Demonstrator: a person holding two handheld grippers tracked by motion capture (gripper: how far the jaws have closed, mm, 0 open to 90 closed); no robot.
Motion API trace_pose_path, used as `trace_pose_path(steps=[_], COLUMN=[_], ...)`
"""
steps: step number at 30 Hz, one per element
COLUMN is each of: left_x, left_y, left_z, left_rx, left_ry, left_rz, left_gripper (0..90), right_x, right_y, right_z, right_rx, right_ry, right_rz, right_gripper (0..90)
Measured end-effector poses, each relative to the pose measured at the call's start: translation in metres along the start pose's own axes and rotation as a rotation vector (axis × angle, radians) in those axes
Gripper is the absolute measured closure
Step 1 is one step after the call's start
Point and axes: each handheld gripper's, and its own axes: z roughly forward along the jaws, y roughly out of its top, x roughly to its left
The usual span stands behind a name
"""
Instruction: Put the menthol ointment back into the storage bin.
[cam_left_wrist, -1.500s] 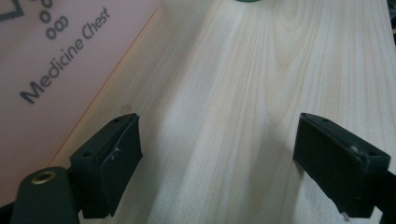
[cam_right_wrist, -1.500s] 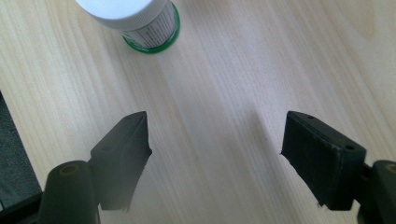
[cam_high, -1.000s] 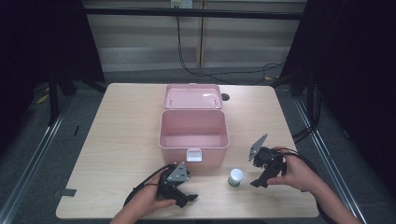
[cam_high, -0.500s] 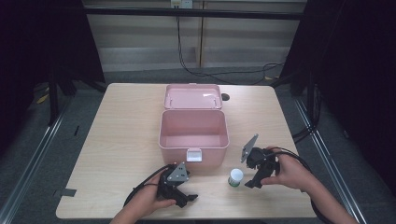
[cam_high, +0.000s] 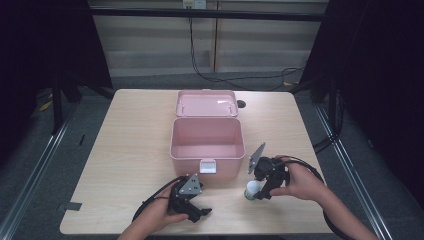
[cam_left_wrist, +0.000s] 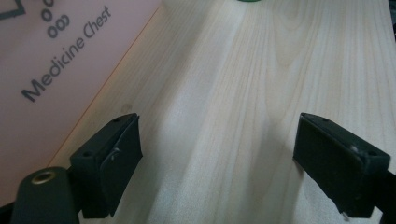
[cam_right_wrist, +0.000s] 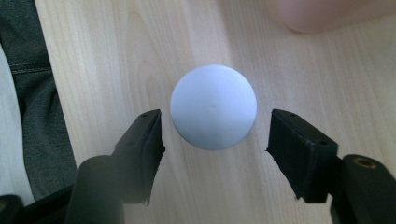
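pink medicine chest (cam_high: 207, 145) stands open behind both wide-open hand-held grippers, right hand-held gripper (cam_right_wrist: 215, 135) straddling white-capped bottle (cam_right_wrist: 213, 106).

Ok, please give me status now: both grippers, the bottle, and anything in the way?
Right gripper open, fingers either side of white-capped bottle, not closed. Left gripper open, idle beside pink medicine chest. Chest lid open. Nothing blocking.

Both the left gripper (cam_high: 192, 207) and right gripper (cam_high: 260, 190) hold their jaws spread wide.
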Motion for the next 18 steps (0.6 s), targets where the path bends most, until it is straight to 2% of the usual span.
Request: trace_pose_path(steps=[6,11,13,18], left_x=[0.0,0.0,0.0,0.0], left_y=[0.0,0.0,0.0,0.0], left_z=[0.0,0.0,0.0,0.0], left_rx=[0.0,0.0,0.0,0.0], left_ry=[0.001,0.001,0.001,0.0], left_rz=[0.0,0.0,0.0,0.0], left_gripper=[14.5,14.5,14.5,14.5], right_x=[-0.001,0.0,-0.001,0.001], right_y=[0.003,0.006,0.006,0.011], right_z=[0.003,0.004,0.004,0.005], right_rx=[0.009,0.013,0.009,0.03], right_ry=[0.003,0.005,0.005,0.006], right_rz=[-0.013,-0.003,-0.015,-0.01], right_gripper=[44.6,47.3,47.7,49.7])
